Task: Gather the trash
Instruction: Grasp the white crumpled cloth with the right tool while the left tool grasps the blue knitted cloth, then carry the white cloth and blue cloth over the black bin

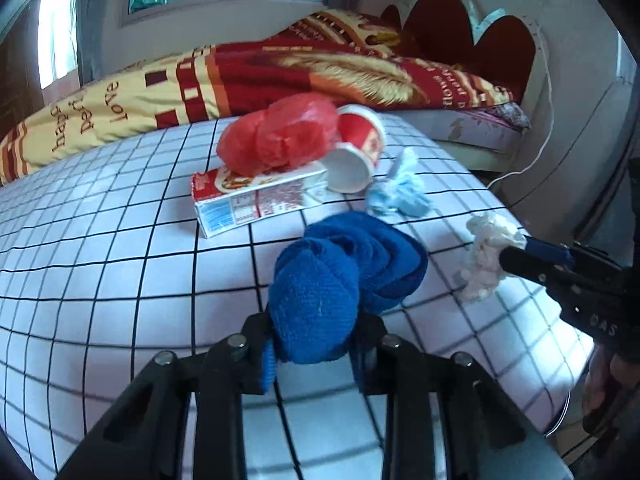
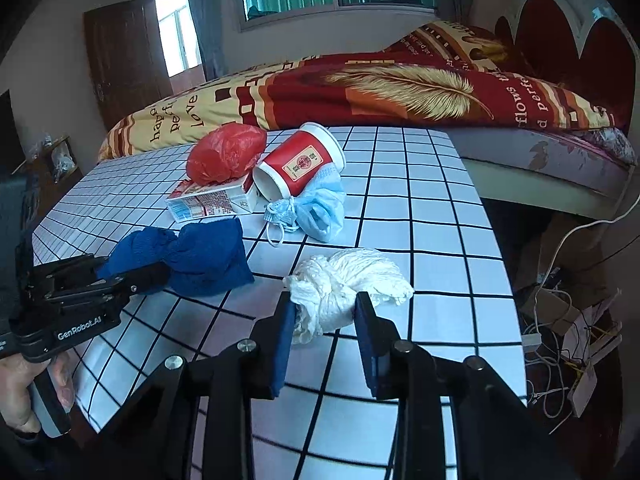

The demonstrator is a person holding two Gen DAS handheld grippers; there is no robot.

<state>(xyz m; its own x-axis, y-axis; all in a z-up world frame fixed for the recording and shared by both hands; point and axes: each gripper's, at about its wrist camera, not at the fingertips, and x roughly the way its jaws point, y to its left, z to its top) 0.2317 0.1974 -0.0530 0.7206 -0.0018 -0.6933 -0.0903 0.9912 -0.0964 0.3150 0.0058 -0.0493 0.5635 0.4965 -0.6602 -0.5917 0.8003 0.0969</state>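
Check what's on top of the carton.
A red bag sits on the carton, and the tipped cup leans against its end. The carton's top face beneath the bag is hidden.

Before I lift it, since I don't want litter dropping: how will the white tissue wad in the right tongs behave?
The white tissue wad looks crumpled and soft, so it will probably squash rather than resist. Its loose edges spill past the right tongs, so they may droop. It is likely very light and unlikely to roll.
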